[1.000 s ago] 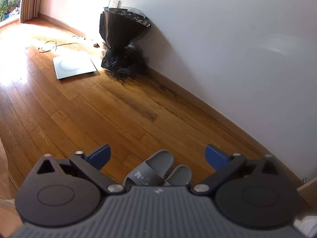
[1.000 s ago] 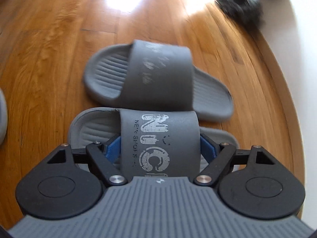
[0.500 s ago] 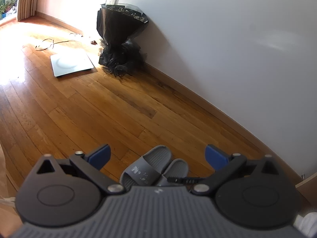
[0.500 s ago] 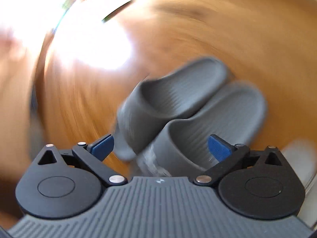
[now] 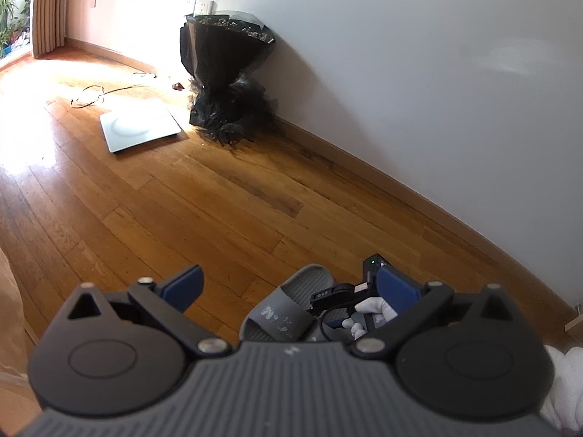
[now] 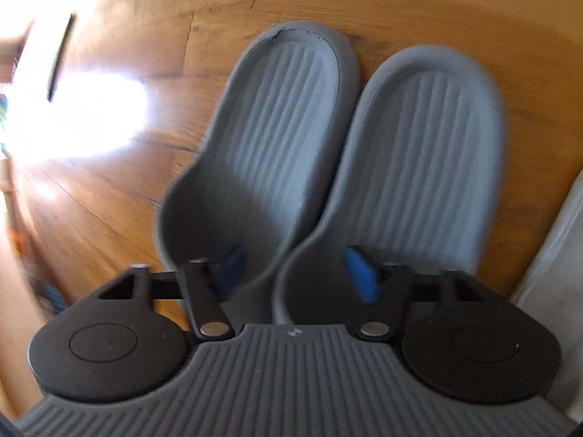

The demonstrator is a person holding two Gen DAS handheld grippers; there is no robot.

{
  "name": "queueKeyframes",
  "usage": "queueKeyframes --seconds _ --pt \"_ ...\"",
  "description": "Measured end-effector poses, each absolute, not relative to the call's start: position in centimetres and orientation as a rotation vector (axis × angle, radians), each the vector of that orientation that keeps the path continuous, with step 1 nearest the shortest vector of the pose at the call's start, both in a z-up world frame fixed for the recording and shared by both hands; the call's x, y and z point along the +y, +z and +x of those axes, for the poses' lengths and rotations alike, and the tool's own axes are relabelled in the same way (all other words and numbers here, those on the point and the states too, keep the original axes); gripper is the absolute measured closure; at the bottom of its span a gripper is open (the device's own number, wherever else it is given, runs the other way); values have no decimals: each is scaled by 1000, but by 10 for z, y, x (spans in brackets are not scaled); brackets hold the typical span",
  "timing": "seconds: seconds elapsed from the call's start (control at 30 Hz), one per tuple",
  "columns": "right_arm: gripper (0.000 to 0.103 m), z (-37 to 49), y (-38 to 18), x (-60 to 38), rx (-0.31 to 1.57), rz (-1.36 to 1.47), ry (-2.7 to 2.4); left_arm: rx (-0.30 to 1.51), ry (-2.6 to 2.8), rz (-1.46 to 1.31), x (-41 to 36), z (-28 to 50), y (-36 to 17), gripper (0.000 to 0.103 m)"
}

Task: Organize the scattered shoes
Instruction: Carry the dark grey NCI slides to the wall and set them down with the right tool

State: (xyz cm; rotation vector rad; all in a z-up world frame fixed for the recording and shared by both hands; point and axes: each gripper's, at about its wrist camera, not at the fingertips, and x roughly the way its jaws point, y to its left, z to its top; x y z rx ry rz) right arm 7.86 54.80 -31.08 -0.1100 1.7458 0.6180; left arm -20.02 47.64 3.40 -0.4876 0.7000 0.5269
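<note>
Gleaming wooden floor [image 5: 226,196] meets white wall [image 5: 419,73].

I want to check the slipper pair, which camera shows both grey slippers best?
The right wrist view: both grey slippers fill it, side by side though blurred. The left wrist view shows only one printed strap, mostly hidden behind its tool.

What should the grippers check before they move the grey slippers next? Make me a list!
1. Two grey slippers lie side by side on the wood floor: ok.
2. Right gripper has one finger inside each slipper, with the jaws closing on the inner sides: ok.
3. Pads squeeze both slippers tightly: cannot tell, the picture is blurry.
4. Left gripper is open and empty: ok.
</note>
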Motion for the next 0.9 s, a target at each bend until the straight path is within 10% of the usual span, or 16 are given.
queueKeyframes --seconds 0.1,0.9 --pt "80 70 -303 556 1721 -154 637 700 559 -495 480 -202 33 0" --pt "92 288 -245 557 1388 -104 381 644 927 -416 522 -204 10 0"
